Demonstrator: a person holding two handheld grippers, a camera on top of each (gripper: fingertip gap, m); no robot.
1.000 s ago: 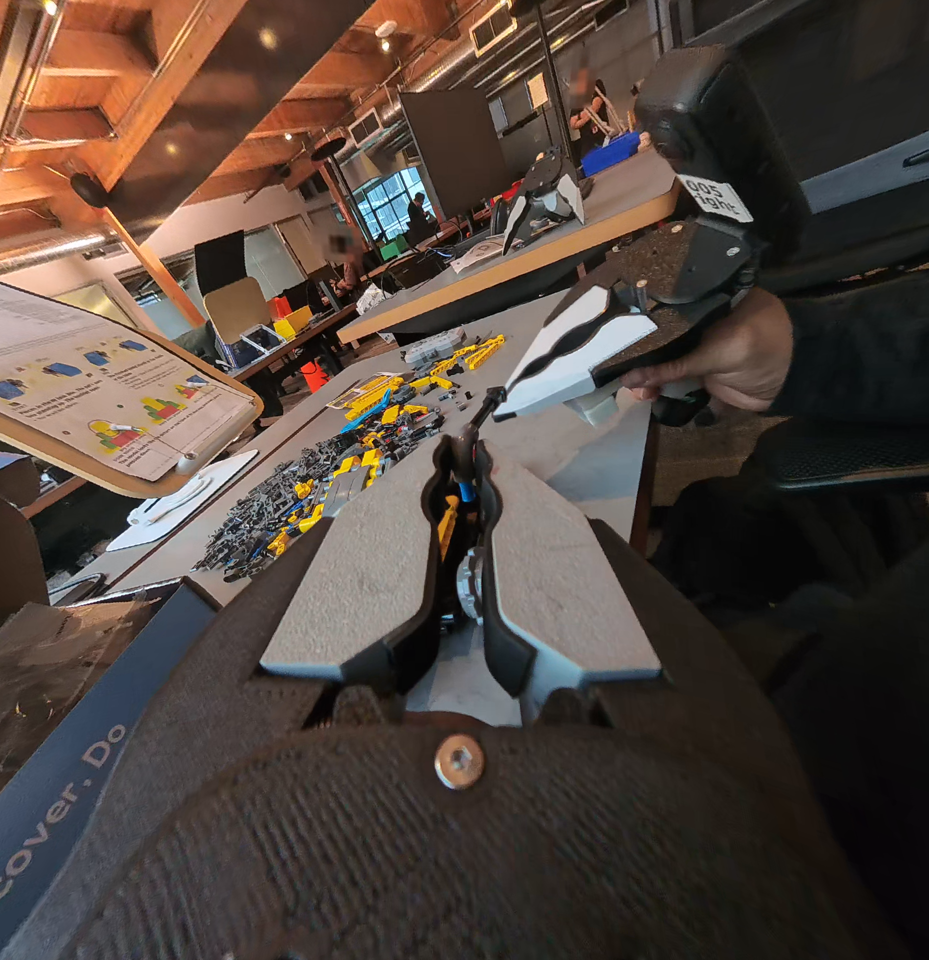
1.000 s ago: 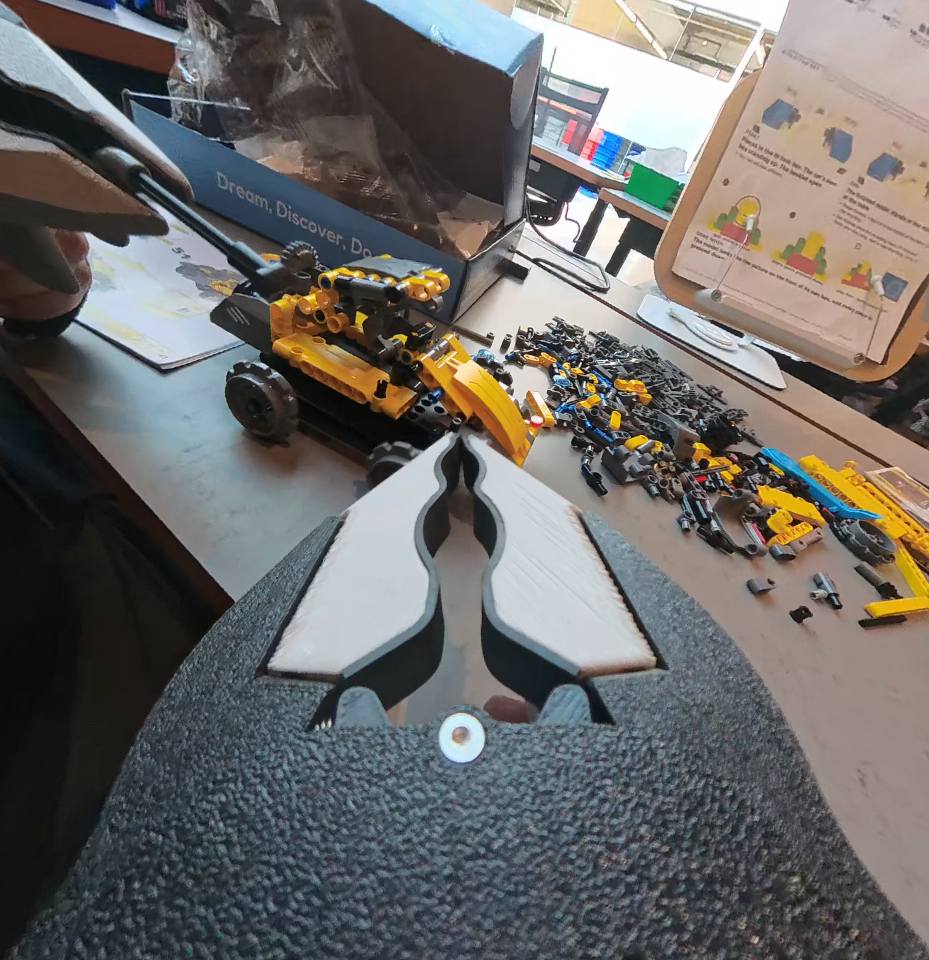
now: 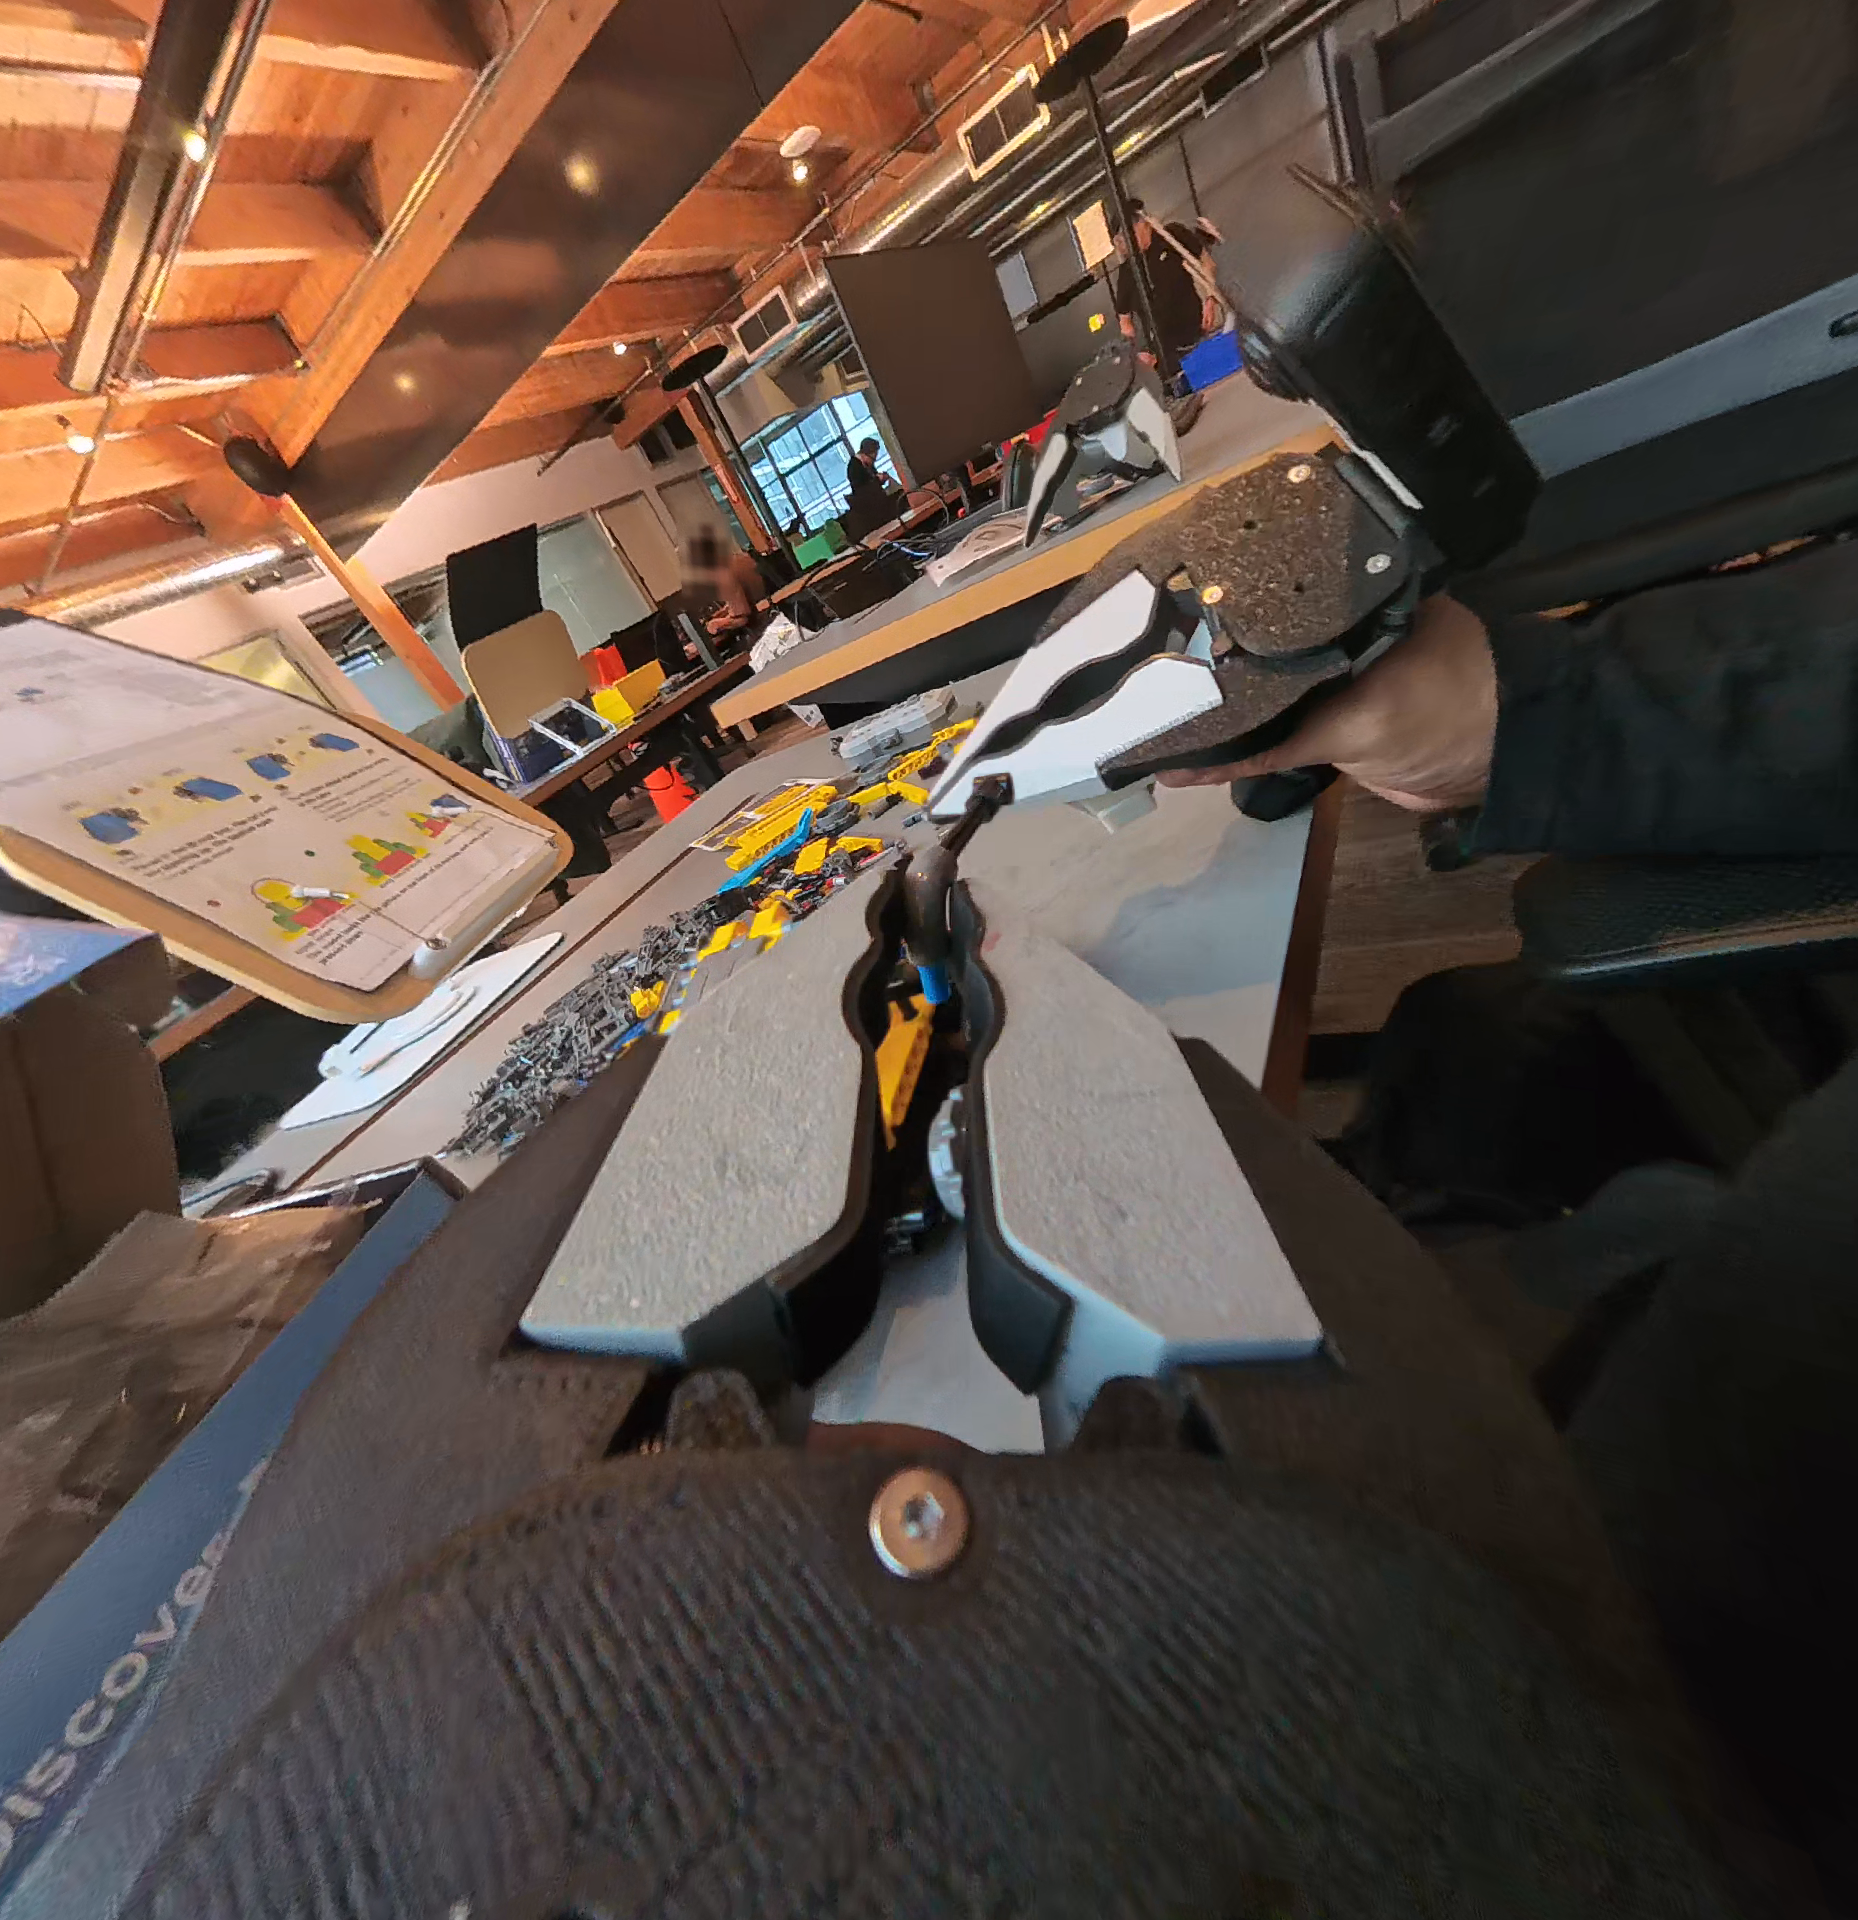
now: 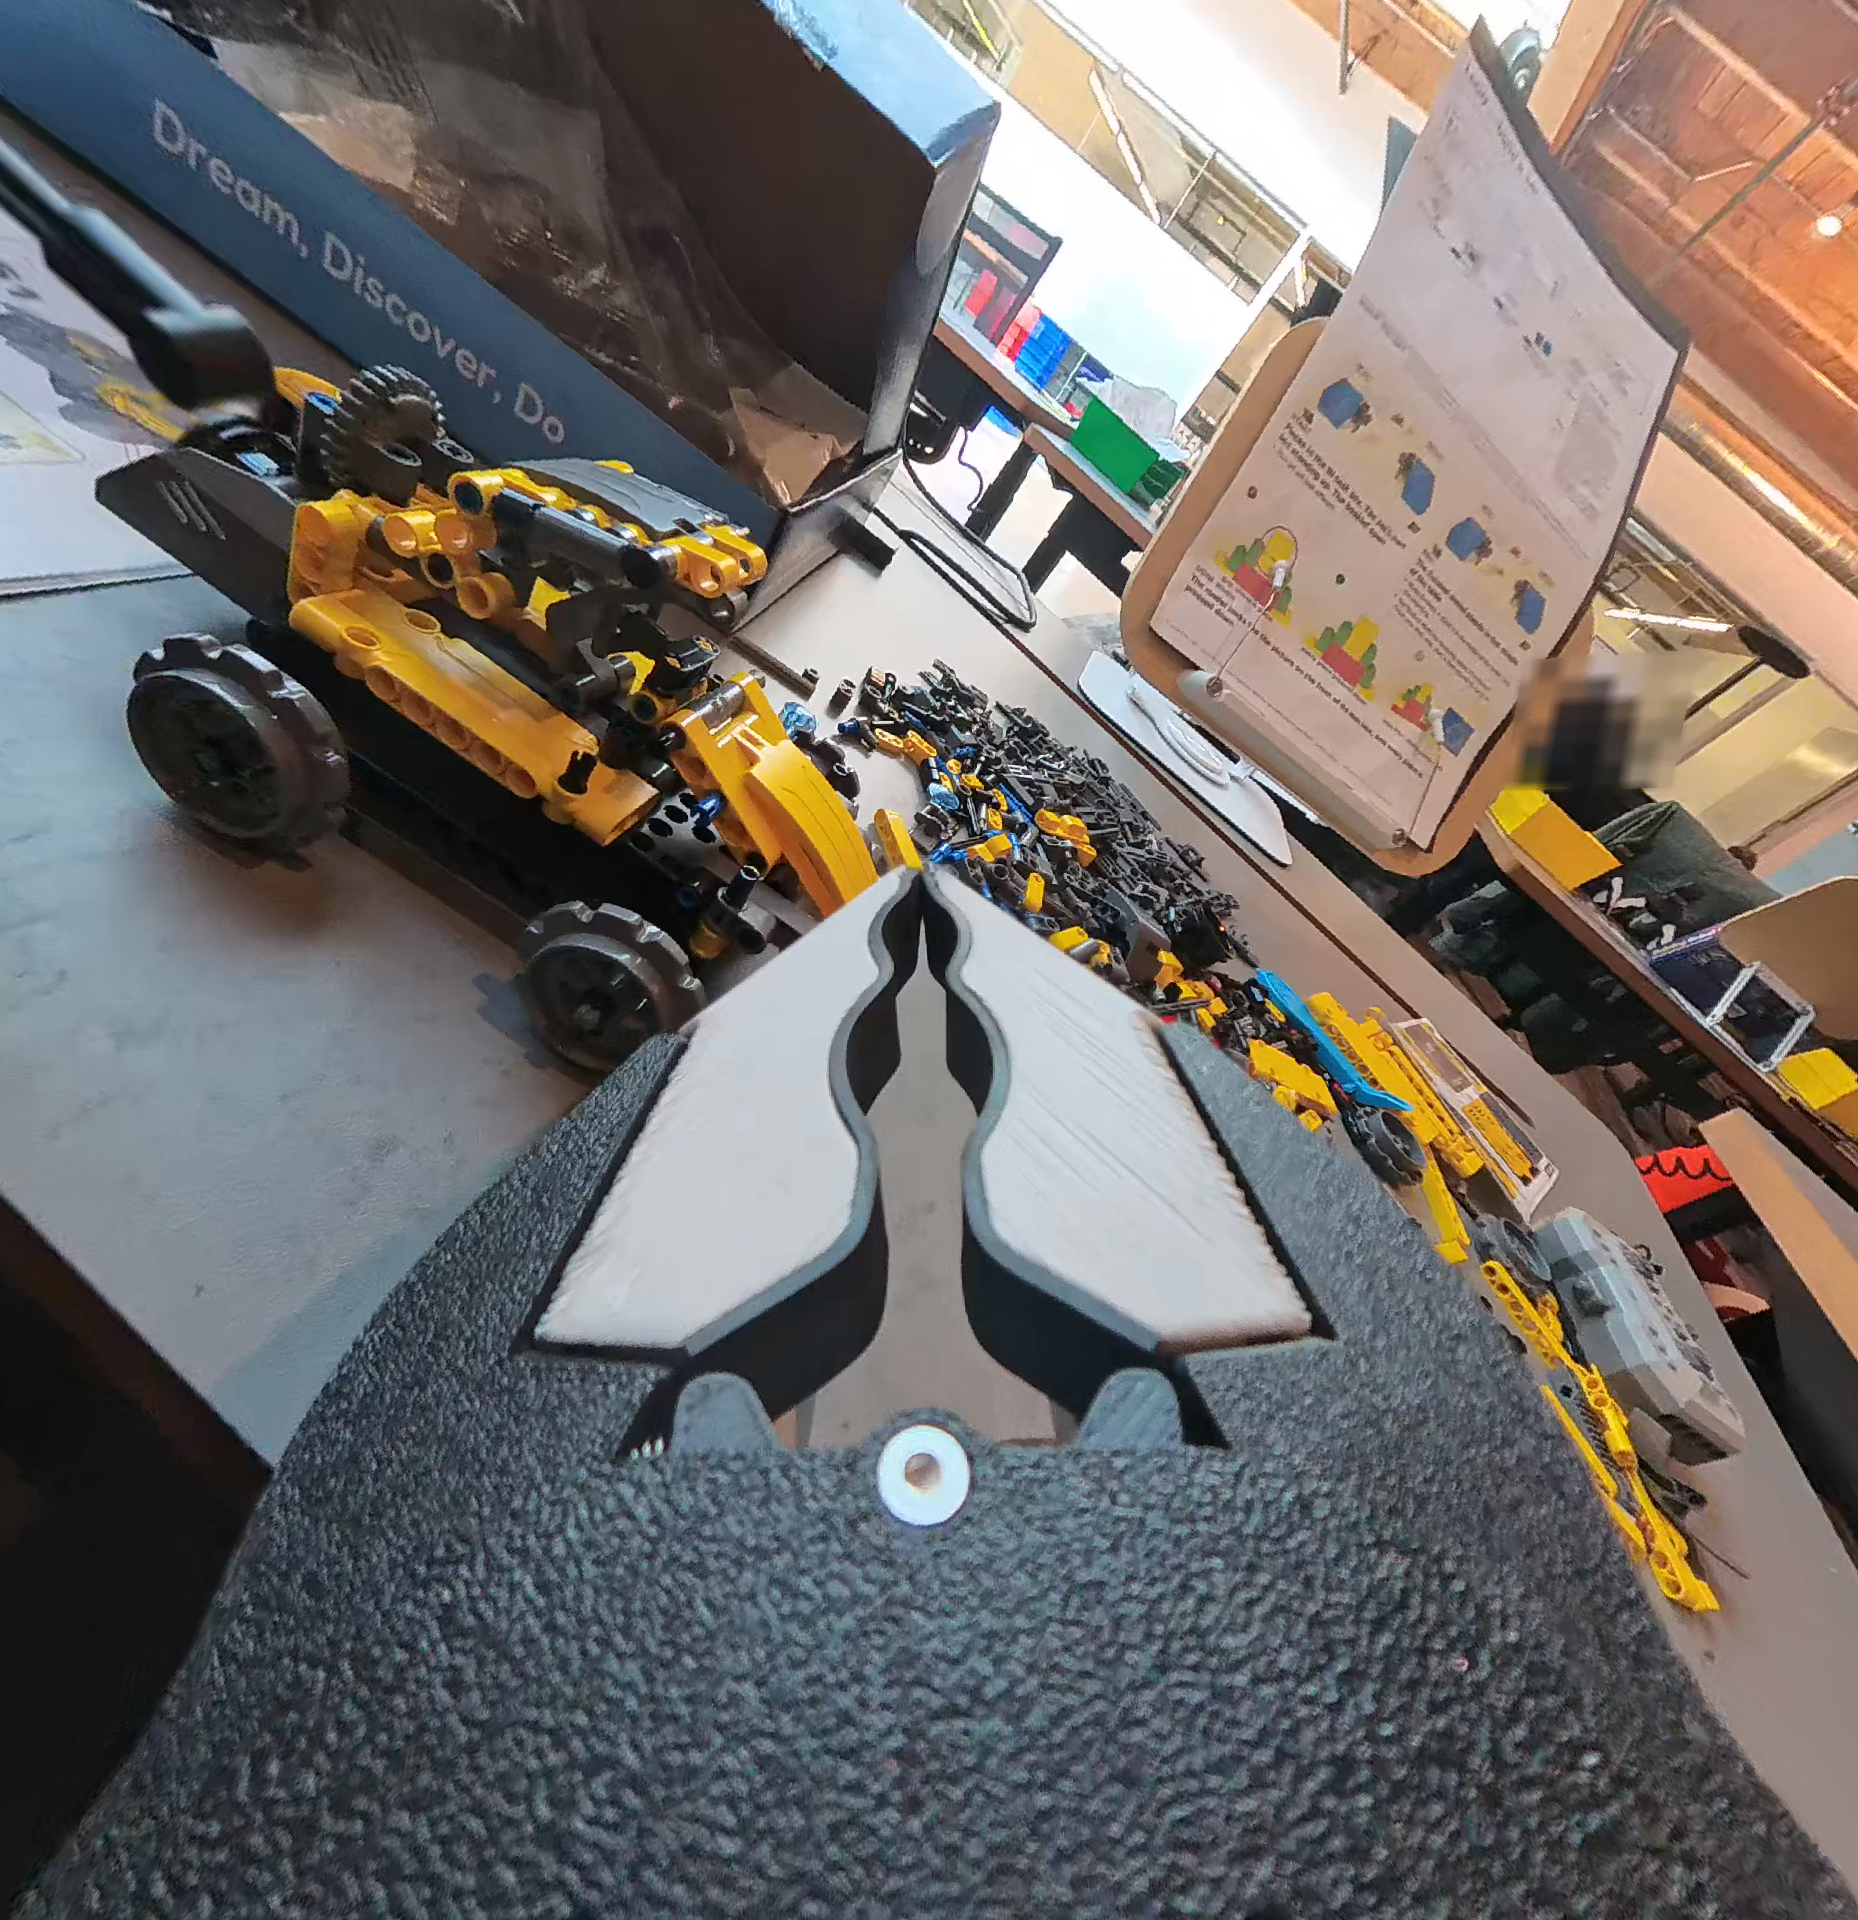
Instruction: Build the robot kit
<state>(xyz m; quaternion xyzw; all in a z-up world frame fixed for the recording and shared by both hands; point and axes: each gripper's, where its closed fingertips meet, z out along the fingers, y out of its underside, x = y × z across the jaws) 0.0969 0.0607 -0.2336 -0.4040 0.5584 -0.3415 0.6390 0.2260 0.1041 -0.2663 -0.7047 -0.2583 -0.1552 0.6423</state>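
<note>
Two grippers are over a grey table. The left gripper has its fingers pinched on the near end of a thin black rod. The rod runs forward from the tips and ends in a small black connector close to the rear of a yellow and black brick vehicle; whether it touches the vehicle cannot be told. Part of the vehicle shows through the gap between the left fingers. The right gripper, held in a hand, has its fingertips pressed together with nothing visible between them. It is raised off the table, and its tips point at the curved yellow front of the vehicle, which lies just ahead and to the left of them. A spread of loose black, yellow and blue parts lies straight ahead of the right tips and trails off to their right, where a grey motor block sits among long yellow beams. Beyond the vehicle, ahead-left of the right gripper, stands an open dark blue box with crumpled clear plastic inside. An instruction sheet on a wooden stand rises ahead-right of the right gripper, past the parts. A printed booklet lies flat at the far left, behind the vehicle's rear.
</note>
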